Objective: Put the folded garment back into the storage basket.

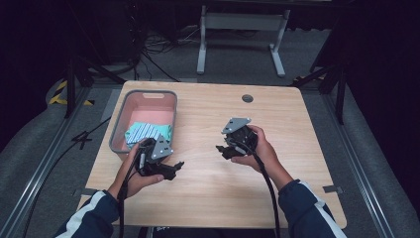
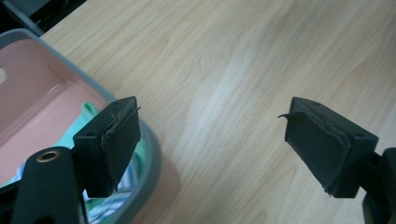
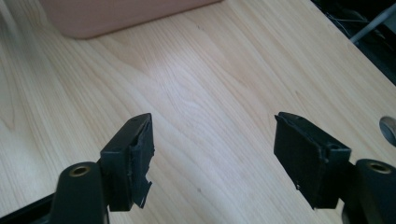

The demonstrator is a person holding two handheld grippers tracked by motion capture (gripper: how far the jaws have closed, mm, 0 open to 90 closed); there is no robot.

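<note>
I see both jaws spread, empty: left gripper (image 1: 174,167) at the basket's (image 1: 117,132) 5 o'clock corner, striped cloth (image 1: 143,132) inside; right gripper (image 1: 221,148) mid-worktop (image 1: 208,183).

Dark room, grey carpet floor (image 1: 233,59), white metal stand (image 1: 242,22) beyond.

Both sleeves are dark navy with white stripes. The left gripper (image 1: 174,166) and right gripper (image 1: 221,148) are black, each topped by a grey three-cornered plate and trailing a black cable. Their pads (image 2: 116,144) look frayed; a brass-ringed hole marks each jaw arm.
</note>
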